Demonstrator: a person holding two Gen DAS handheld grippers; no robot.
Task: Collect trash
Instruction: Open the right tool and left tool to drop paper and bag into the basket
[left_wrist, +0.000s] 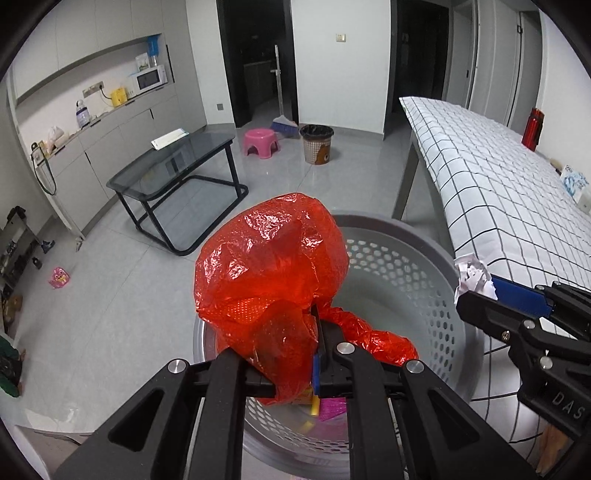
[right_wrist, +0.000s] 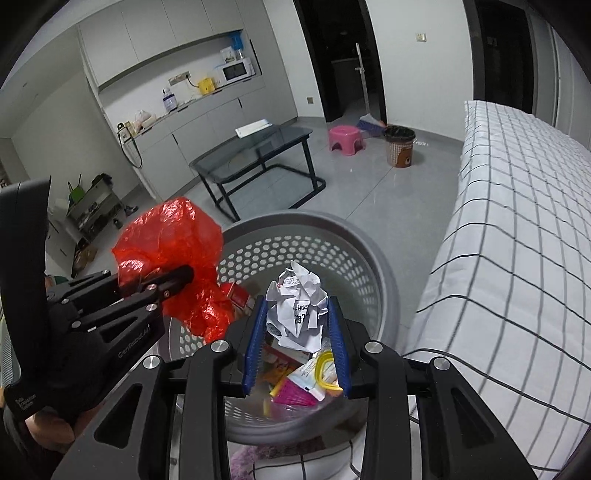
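The left gripper (left_wrist: 295, 354) is clamped on a crumpled red plastic bag (left_wrist: 271, 273), held over the round grey perforated plastic basket (right_wrist: 384, 266). The right gripper (right_wrist: 297, 325) is closed on a crumpled ball of white printed paper (right_wrist: 299, 306) above the same basket — what seem to be mixed wrappers (right_wrist: 295, 380) lie inside, beside a table draped in white checked cloth (right_wrist: 517, 229).
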